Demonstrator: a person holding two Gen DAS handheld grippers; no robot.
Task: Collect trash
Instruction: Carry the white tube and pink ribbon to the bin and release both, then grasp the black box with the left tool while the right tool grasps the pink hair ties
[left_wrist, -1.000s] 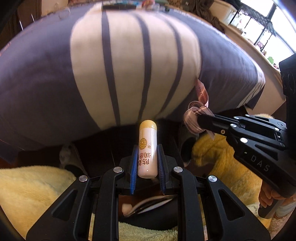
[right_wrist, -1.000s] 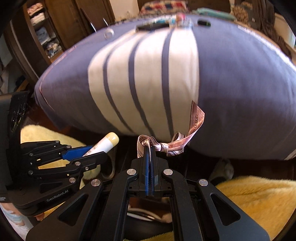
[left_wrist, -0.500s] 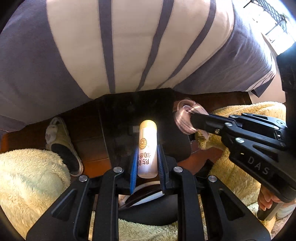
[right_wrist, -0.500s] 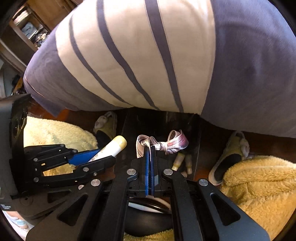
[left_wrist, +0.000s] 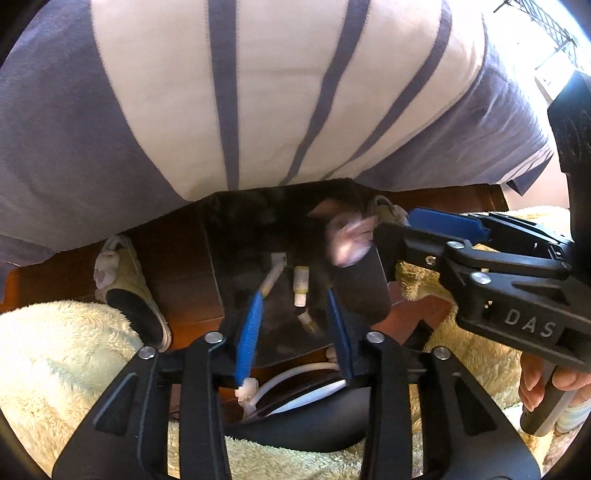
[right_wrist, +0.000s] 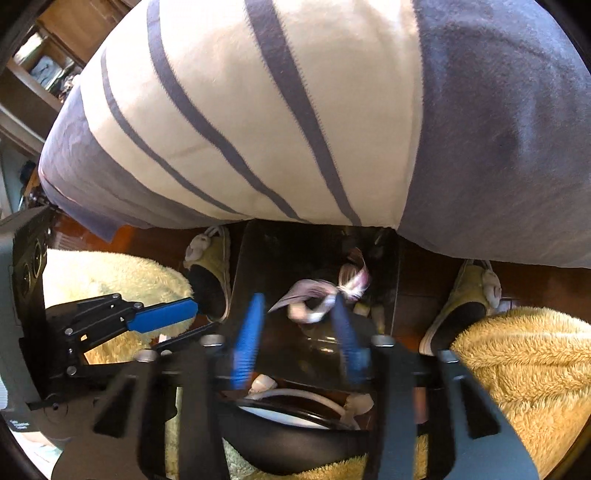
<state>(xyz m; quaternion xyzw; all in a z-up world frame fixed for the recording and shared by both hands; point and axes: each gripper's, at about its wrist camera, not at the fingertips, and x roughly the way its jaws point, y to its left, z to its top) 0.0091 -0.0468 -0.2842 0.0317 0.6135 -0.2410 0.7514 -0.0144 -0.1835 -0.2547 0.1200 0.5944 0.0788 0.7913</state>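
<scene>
A black trash bin (left_wrist: 240, 229) stands on the floor below the bed edge; it also shows in the right wrist view (right_wrist: 266, 266). My left gripper (left_wrist: 293, 325) is open and empty above it. Small cream tubes (left_wrist: 301, 286) lie inside the bin, one blurred. My right gripper (right_wrist: 297, 328) is open. The crumpled pink-brown ribbon wrapper (right_wrist: 325, 291) falls, blurred, just ahead of its fingers; in the left wrist view it is a blur (left_wrist: 347, 240) beside the right gripper (left_wrist: 417, 240).
A striped grey-and-cream bed cover (left_wrist: 258, 92) overhangs the bin. Green slippers (left_wrist: 125, 280) (right_wrist: 465, 299) lie on the wood floor either side. Yellow fleece (right_wrist: 524, 369) and a black bin rim with white liner (left_wrist: 306, 384) are close below the grippers.
Both grippers have opened. The cream tube has left the left gripper and dropped into the bin. The ribbon wrapper has left the right gripper and is falling.
</scene>
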